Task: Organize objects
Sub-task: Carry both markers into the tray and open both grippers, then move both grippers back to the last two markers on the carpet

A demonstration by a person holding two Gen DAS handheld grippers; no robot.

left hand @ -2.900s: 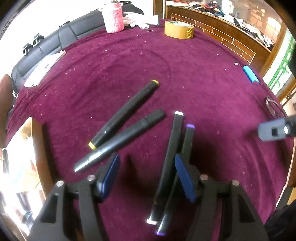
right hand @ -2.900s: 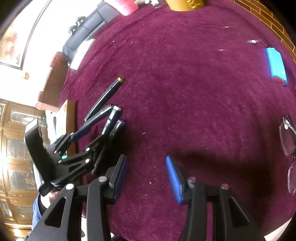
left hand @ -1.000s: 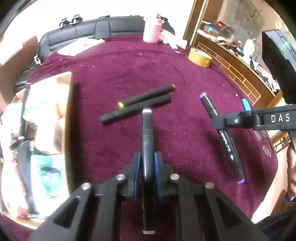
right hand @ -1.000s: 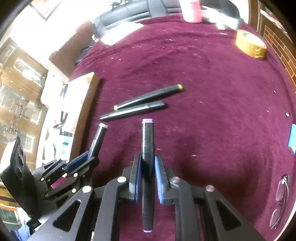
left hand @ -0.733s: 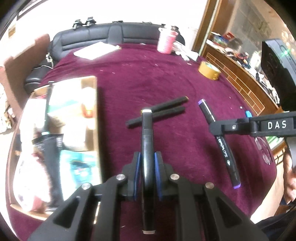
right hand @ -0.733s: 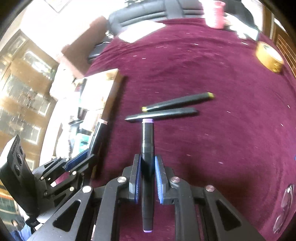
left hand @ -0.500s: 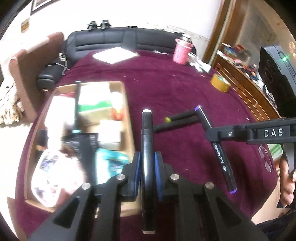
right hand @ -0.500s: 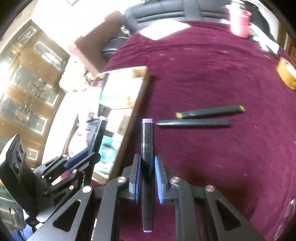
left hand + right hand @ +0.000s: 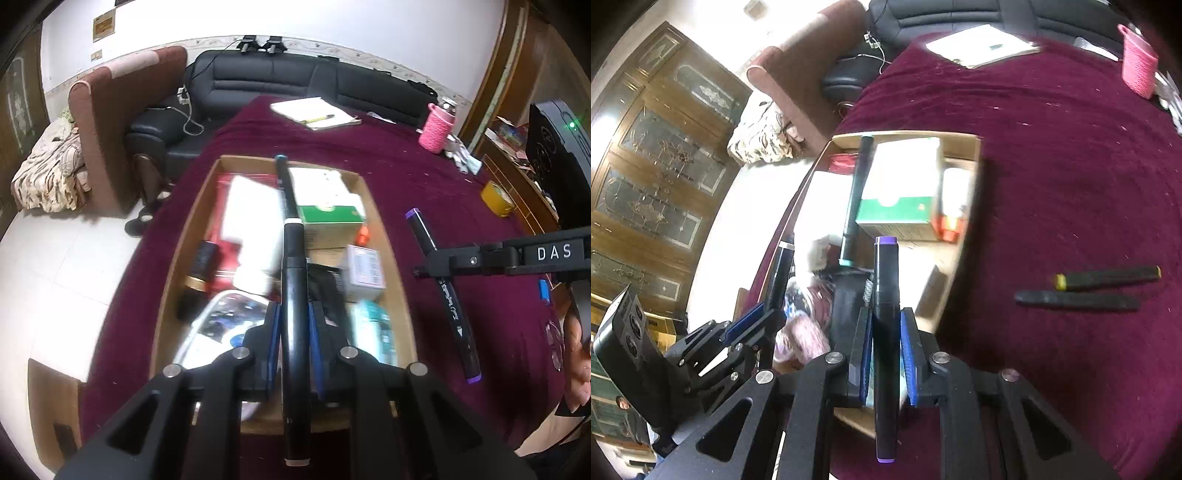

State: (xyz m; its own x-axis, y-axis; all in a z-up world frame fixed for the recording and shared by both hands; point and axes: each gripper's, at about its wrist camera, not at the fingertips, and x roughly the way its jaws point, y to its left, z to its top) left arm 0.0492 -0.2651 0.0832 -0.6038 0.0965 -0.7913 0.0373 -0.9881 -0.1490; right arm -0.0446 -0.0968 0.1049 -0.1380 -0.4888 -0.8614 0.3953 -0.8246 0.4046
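My left gripper is shut on a black marker with white caps, which hangs over the open cardboard box. My right gripper is shut on a black marker with purple caps, above the box's near right corner. In each wrist view the other gripper shows at the side with its marker: the right gripper and the left gripper. A teal-capped marker lies inside the box. On the maroon cloth to the right lie a yellow-capped marker and a plain black marker.
The box is crowded with small cartons, among them a green and white one. A pink cup, a notebook and a tape roll sit farther back on the cloth. A black sofa stands behind the table.
Both grippers have swung left from over the bare cloth to over the cardboard box, each keeping its marker. The two loose markers have slid off to the right of the right wrist view.
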